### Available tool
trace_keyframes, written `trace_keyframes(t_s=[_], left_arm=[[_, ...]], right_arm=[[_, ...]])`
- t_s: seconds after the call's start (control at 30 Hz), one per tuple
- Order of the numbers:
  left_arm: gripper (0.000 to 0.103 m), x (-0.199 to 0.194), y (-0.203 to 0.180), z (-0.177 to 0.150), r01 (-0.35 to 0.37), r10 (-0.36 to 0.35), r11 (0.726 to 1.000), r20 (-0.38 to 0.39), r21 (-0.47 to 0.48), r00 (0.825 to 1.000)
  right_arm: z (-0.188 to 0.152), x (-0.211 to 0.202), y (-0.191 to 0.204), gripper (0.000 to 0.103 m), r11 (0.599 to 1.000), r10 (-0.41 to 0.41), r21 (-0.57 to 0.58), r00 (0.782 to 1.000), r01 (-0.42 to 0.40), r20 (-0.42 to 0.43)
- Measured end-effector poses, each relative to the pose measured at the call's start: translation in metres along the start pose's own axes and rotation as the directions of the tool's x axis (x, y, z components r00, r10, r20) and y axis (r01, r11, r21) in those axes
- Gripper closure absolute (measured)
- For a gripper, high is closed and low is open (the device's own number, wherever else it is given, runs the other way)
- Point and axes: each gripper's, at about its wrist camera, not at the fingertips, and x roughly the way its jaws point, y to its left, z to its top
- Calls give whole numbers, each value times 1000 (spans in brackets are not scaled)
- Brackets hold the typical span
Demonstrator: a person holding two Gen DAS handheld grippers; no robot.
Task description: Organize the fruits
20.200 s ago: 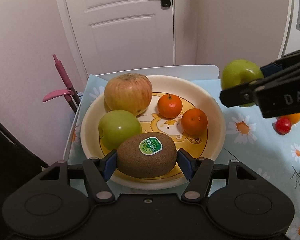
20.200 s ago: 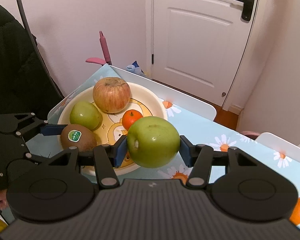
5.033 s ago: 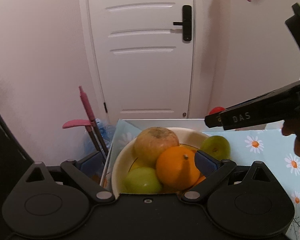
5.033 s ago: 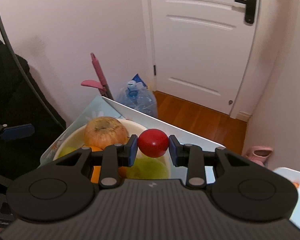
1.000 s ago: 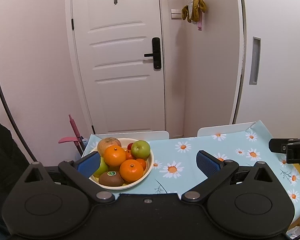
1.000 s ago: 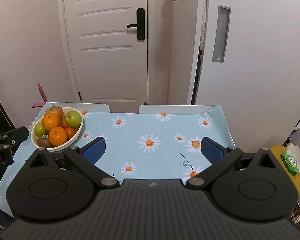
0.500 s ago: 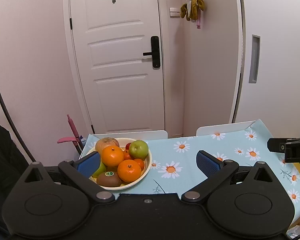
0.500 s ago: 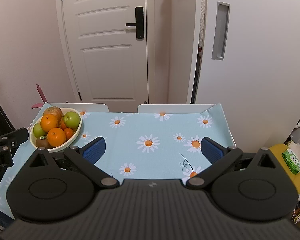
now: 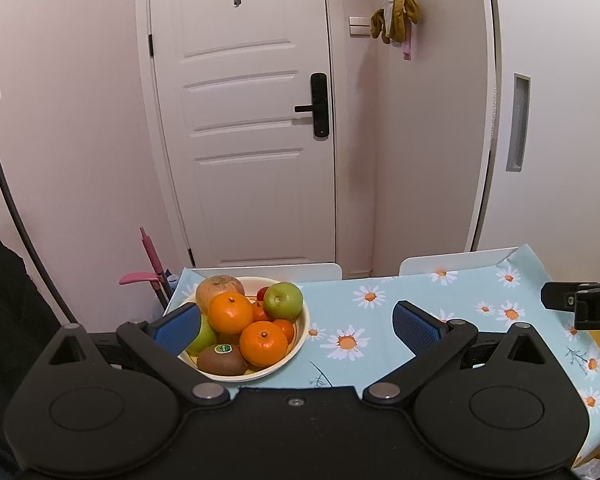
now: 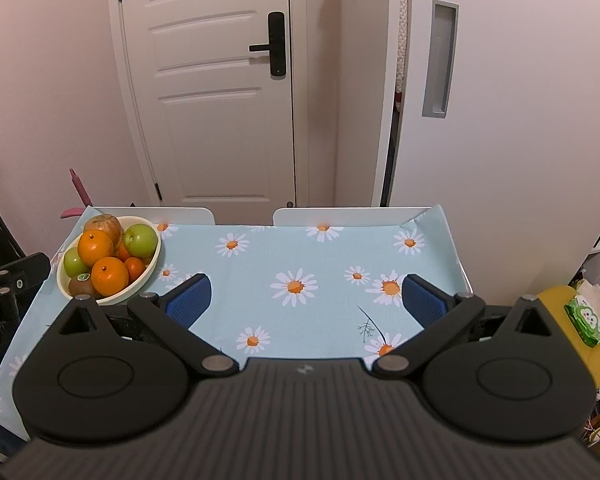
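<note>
A cream bowl (image 9: 300, 340) stands at the table's far left corner, heaped with fruit: oranges (image 9: 230, 313), green apples (image 9: 283, 300), a red-yellow apple (image 9: 219, 285), a kiwi (image 9: 221, 358) and a small red fruit (image 9: 262, 292). The bowl also shows in the right wrist view (image 10: 150, 270). My left gripper (image 9: 296, 326) is open and empty, pulled back in front of the bowl. My right gripper (image 10: 306, 300) is open and empty above the table's near middle. Its tip shows at the right edge of the left wrist view (image 9: 580, 304).
The table wears a light blue daisy cloth (image 10: 300, 264). Two white chair backs (image 10: 340, 216) stand at its far edge before a white door (image 10: 220, 100). A yellow holder with a green packet (image 10: 584, 320) is at the right. A pink handle (image 9: 148, 272) leans at the left.
Both grippers have drawn a little further back and up from the table; the bowl of fruit has stayed put. Both stay open and empty.
</note>
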Motion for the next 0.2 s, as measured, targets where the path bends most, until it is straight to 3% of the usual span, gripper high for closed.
trace_keyframes(t_s=[0.2], left_arm=[[0,1,0,0,9,-9,1000,3,2,1000]], right_arm=[[0,1,-1,0,1000,0,1,1000,0,-1]])
